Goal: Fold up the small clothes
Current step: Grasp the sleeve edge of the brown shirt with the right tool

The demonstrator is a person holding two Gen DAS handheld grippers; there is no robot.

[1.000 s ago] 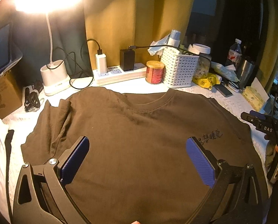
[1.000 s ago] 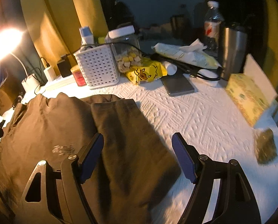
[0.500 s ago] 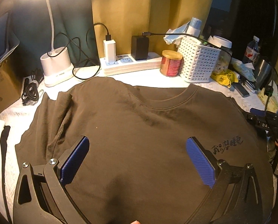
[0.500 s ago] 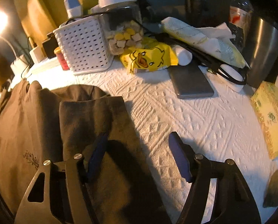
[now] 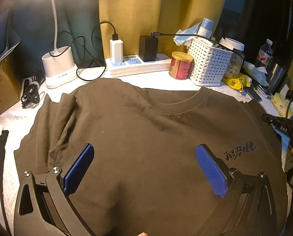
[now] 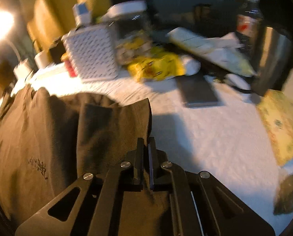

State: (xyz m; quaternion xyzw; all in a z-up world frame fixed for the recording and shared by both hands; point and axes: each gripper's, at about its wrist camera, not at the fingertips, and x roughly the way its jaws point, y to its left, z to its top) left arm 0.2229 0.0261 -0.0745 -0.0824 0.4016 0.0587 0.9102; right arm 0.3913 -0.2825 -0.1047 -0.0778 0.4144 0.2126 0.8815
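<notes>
The right gripper (image 6: 145, 147) clenches the dark brown cotton T-shirt's (image 5: 146, 137) sleeve (blurred); the left gripper (image 5: 144, 167) hovers released above it.

left wrist view close above shirt (image 5: 146, 137) facing lamp wall, right wrist view at its sleeve edge, sharing basket (image 5: 211, 63)

A dark brown T-shirt (image 5: 146, 137) carries a small line of black Chinese characters on its chest, to the right in the left wrist view; the single characters are too small to read. The same print (image 6: 38, 167) shows blurred in the right wrist view. Labels on the red can (image 5: 181, 65) and water bottle (image 5: 265, 53) cannot be read.
</notes>
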